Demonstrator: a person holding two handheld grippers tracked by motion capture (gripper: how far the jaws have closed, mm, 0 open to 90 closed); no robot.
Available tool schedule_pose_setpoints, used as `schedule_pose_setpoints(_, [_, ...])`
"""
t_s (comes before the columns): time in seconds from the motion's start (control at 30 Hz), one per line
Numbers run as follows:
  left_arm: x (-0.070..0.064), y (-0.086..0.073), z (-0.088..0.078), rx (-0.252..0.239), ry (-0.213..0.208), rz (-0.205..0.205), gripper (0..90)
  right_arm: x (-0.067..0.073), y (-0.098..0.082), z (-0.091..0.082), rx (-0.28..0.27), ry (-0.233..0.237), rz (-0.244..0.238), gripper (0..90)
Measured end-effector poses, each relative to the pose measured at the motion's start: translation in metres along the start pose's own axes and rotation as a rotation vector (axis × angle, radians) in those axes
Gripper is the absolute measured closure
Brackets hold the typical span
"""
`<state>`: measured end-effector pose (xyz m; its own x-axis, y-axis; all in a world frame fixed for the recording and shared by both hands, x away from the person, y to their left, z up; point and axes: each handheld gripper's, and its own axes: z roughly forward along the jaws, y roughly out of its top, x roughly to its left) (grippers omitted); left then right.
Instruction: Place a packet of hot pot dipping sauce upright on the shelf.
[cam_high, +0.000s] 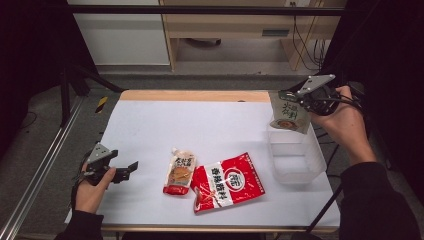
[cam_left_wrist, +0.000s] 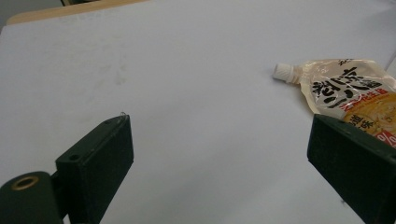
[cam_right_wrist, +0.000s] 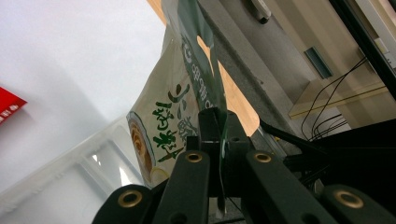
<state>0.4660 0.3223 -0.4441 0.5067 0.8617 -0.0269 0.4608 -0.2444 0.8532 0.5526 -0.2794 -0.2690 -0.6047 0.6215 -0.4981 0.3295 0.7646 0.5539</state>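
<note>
Nearest the person, the left gripper (cam_high: 131, 167) is resting low at the bench's (cam_high: 210, 125) left edge with its jaws standing wide apart and nothing between them, pointing toward the spouted pouch (cam_high: 179, 172) lying flat just beside the red sachet (cam_high: 227, 181) in the middle of the white surface; in the left gripper view that spouted pouch (cam_left_wrist: 348, 93) is showing its white cap and a yellow-orange print. Farther off, at the right side, the right gripper (cam_high: 286, 96) is holding a pale green packet (cam_high: 288, 114) by its top edge, jaws clamped tight on the thin film, so the packet is hanging upright in the air over the far end of the clear bin (cam_high: 296, 152), not yet inside it. In the right gripper view the packet (cam_right_wrist: 163, 126) is looking limp and glossy, with dark green lettering and a round bowl picture near its lower end. The step in hand appears to be dropping this packet into the bin; the next move is probably calling for lowering it between the walls and then parting the jaws.
</note>
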Motion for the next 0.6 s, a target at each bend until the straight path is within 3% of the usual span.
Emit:
schedule_pose_setpoints(0.13, [0.002, -0.001, -0.001, -0.004, 0.000, -0.014, 7.4, -0.003, -0.006, 0.010, -0.003, -0.005, 0.000, 90.0])
schedule_pose_setpoints(0.33, [0.001, 0.000, 0.002, 0.008, -0.004, -0.003, 7.6, -0.011, -0.010, 0.021, 0.000, -0.004, 0.003, 90.0])
schedule_pose_setpoints(0.6, [-0.003, 0.000, 0.004, 0.017, -0.003, 0.004, 7.6, -0.014, -0.014, 0.037, -0.013, 0.036, 0.015, 90.0])
